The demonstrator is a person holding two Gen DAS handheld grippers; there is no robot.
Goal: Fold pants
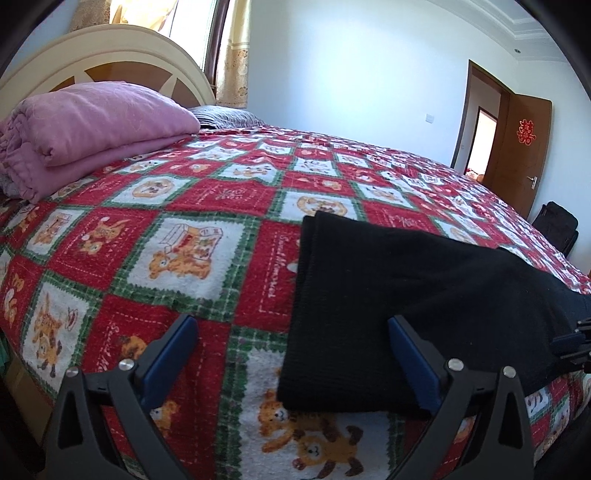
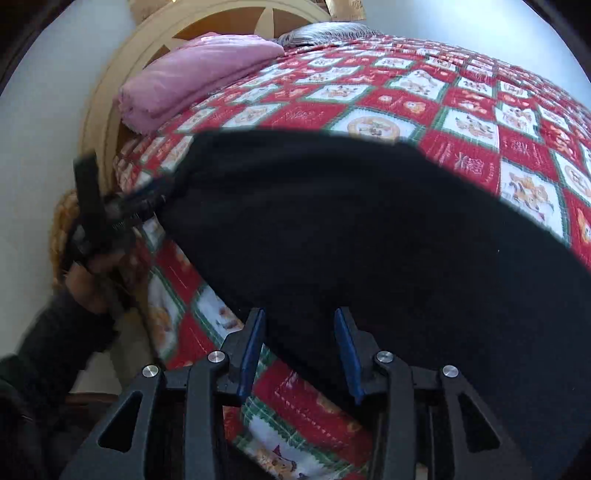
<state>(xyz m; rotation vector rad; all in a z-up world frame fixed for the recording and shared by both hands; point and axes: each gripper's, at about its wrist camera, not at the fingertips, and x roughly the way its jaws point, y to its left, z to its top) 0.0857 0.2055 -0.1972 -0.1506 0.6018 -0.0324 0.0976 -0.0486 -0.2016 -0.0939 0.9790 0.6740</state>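
Both your claws stand open at the black knit pants on the bed.

Your left claw [image 1: 291, 339] is open wide, its blue pads on either side of the near edge of the black knit pants [image 1: 388, 288], not closed on the cloth. Your right claw [image 2: 299, 325] is open too, the pants edge lying between its fingers. The pants lie flat on the red and white patchwork quilt [image 1: 177, 236]. Farther, a folded pink blanket [image 1: 92, 122] rests near the cream headboard [image 1: 110, 48].

Bright daylight from curtained window [image 1: 192, 29] far beyond left tongs [image 1: 291, 354], glare there. Left view sharp; right view motion-blurred, black knit pants [image 2: 369, 240] featureless. Fisheye bending, dark corners.
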